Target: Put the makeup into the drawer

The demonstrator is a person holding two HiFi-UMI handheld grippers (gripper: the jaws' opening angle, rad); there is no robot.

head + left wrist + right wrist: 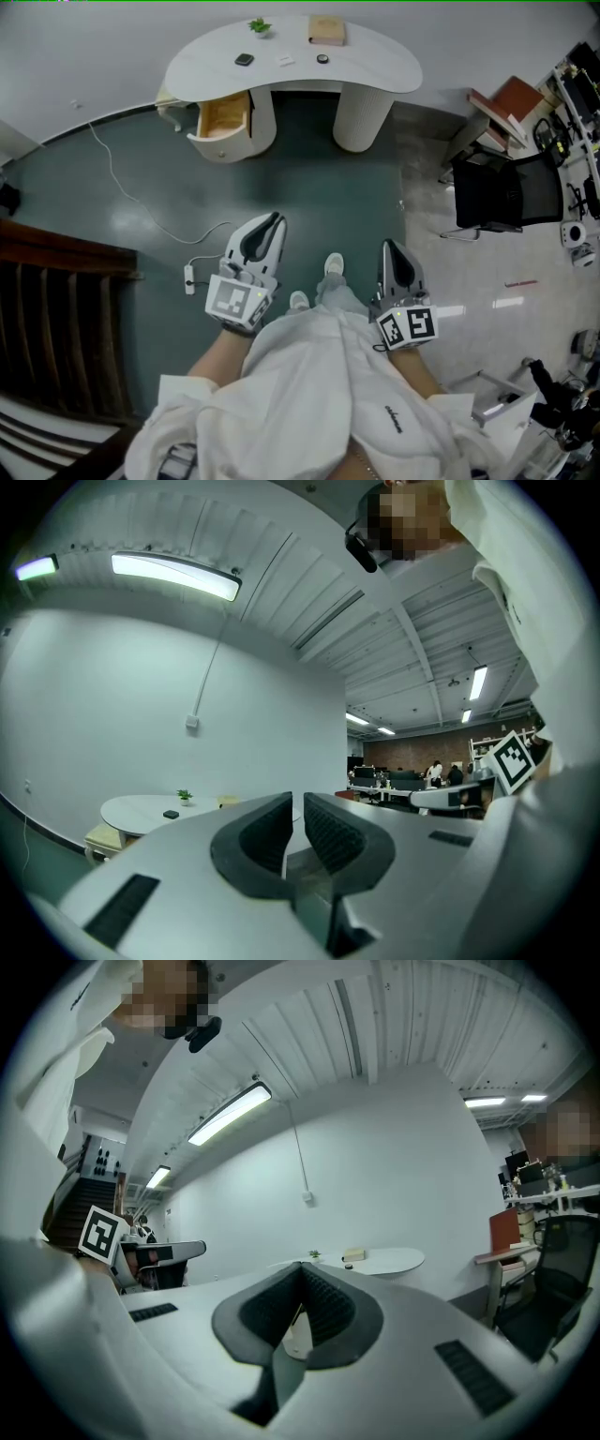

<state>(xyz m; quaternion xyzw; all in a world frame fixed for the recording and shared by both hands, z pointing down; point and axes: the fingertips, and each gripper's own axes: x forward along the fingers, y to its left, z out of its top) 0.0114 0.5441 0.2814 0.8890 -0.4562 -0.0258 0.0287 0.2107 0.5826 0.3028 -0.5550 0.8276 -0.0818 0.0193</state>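
The task is not yet begun in any way that shows. At the left end of the white bench (375, 67) the drawer (223, 117) stands pulled out, its wooden inside bare as far as the head view shows. So the opening step looks done and the drawer is ready to receive things.

On the bench top, nearer its back edge, lie three small things that are likely the makeup. A dark compact (244, 59) sits left of centre, a flat white piece (285, 61) just beside it to the right, and a small dark round piece (322, 58) further right. They are too small to identify more closely. A little plant (260, 26) and a tan box (326, 30) sit behind them at the back edge.

The person stands well apart from the bench, with open floor (309, 169) between. The left tongs (274, 219) are pressed together with nothing in them, pointing level toward the bench. The right tongs (389, 246) are likewise pressed together and empty.

What is left is nearly everything: reaching the bench, pinching each piece in turn, and setting it down in the drawer.
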